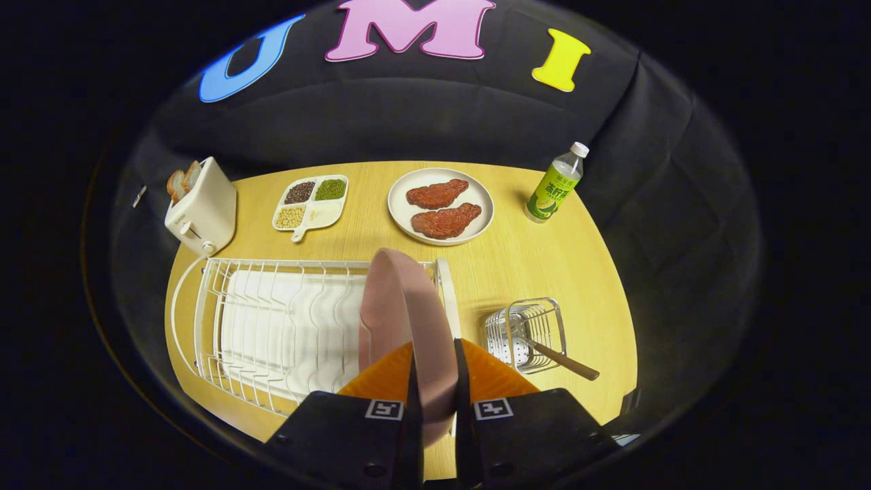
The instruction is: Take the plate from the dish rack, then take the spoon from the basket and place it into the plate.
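A pink plate (401,309) stands on edge at the right end of the white wire dish rack (272,327). My gripper (435,381) has one finger on each side of the plate's near rim and is shut on it. To the right of the rack stands a small wire basket (527,333) on the wooden table. A spoon (561,362) with a brown handle leans out of the basket toward the right.
Beyond the rack lie a white plate with two pieces of meat (441,205), a divided tray of grains (311,201) and a white toaster with bread (201,207). A green-labelled bottle (554,185) stands at the far right. The table (585,272) ends close to the basket's right.
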A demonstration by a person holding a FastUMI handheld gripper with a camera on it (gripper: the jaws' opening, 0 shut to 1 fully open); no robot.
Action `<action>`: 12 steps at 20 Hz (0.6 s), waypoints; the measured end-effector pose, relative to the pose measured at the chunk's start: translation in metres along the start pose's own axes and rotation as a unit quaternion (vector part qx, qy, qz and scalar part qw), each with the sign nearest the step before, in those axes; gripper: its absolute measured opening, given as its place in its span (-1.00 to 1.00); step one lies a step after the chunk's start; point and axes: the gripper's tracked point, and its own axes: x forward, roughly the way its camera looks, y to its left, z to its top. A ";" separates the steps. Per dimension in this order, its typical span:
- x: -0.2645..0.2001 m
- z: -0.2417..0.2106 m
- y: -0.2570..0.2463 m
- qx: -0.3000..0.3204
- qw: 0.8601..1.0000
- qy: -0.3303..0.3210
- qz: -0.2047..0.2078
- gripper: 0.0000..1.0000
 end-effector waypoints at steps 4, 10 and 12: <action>-0.013 0.028 0.006 -0.093 0.994 -0.026 -0.051 -0.55; -0.026 0.035 0.015 -0.136 0.989 -0.050 -0.040 -0.55; -0.034 0.035 0.017 -0.116 0.991 -0.057 -0.016 -0.55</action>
